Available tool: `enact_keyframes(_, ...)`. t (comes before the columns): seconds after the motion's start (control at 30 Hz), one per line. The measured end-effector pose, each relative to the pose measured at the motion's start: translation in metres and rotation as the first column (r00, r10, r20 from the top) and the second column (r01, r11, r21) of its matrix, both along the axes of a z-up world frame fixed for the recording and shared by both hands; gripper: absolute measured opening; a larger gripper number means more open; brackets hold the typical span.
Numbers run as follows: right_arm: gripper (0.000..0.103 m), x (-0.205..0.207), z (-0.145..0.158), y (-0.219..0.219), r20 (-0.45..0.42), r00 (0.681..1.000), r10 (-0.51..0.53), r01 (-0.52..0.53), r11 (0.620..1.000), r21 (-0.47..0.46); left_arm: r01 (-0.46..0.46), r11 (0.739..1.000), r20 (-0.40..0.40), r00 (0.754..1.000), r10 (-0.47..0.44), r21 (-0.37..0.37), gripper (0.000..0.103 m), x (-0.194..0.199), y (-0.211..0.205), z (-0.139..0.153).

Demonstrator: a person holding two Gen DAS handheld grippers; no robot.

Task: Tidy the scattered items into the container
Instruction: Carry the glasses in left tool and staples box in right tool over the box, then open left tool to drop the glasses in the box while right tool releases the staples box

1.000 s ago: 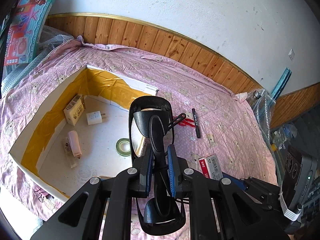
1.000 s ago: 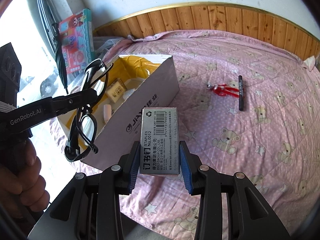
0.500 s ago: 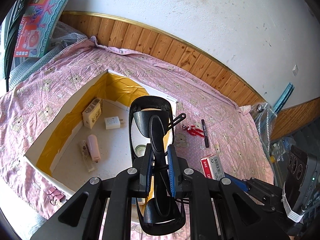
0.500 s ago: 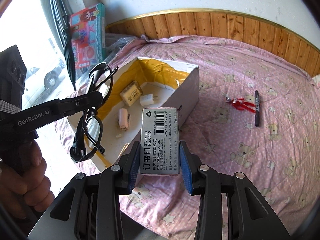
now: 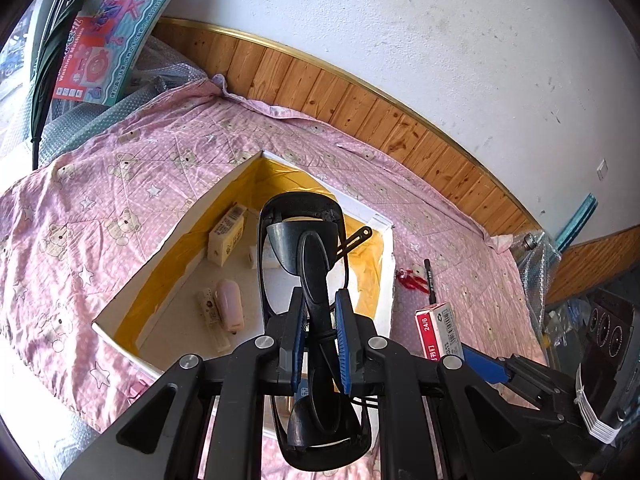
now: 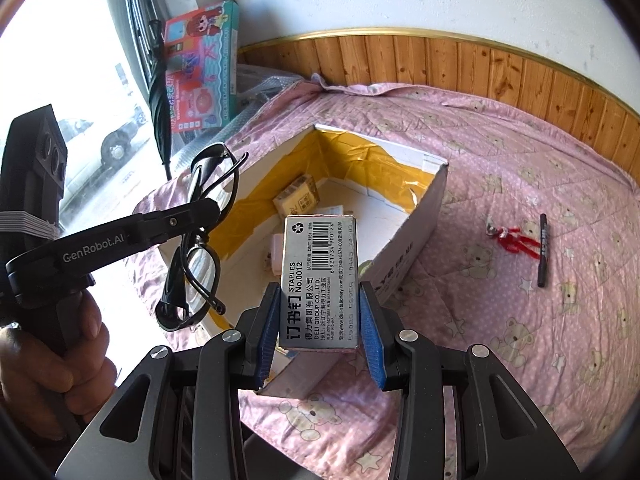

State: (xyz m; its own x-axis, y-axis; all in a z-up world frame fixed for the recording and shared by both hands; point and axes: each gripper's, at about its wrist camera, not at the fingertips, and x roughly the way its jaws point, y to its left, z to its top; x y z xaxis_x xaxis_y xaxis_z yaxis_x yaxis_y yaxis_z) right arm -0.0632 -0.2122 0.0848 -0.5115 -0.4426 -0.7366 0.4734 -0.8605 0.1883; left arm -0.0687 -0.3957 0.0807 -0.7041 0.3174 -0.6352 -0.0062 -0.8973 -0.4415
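A white plastered wall [image 5: 420, 40] rises behind everything, with a band of vertical wooden panelling [image 6: 500, 68] topped by a gold trim strip along its foot. In front of it spreads a pink quilted bedspread printed with bears and stars [image 6: 540, 320], which carries all the items. At the bedspread's far left corner a colourful toy box with a cartoon girl on it [image 6: 202, 68] leans upright, with a dark folded umbrella [image 6: 158, 92] in front of it and bright window light to its left.

Near the bedspread's left edge sits the open white cardboard box lined with yellow tape [image 5: 168, 256]. Inside it lie a small yellow carton [image 5: 226, 236] toward the far corner and a pale pink stapler-like object [image 5: 230, 304] near the left wall.

The left gripper [image 5: 322, 336], grasped by a person's hand [image 6: 60, 364], is clamped on a pair of black-framed glasses [image 5: 304, 252] held above the box's near left edge. The right gripper [image 6: 318, 340] pinches a grey box of staples with a red side [image 6: 320, 284] over the box's near right corner.

On the bedspread to the right of the box, well apart from it, lie a black marker pen [image 6: 543, 250] and, just beside it, a small red tasselled keyring [image 6: 512, 238].
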Motion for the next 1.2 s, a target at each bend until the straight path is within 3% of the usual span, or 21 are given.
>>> enact_keyframes(0.8, 0.039, -0.059, -0.01, -0.041, 0.006, 0.999, 0.04, -0.04, 0.999, 0.018, -0.012, 1.0, 0.093, 0.996, 0.01, 0.019, 0.015, -0.05, -0.013, -0.037)
enact_keyframes(1.2, 0.039, -0.095, -0.025, -0.047, 0.036, 0.999, 0.034, -0.035, 0.999, 0.027, -0.005, 1.0, 0.161, 0.987, 0.01, -0.027, 0.015, -0.074, -0.003, -0.056)
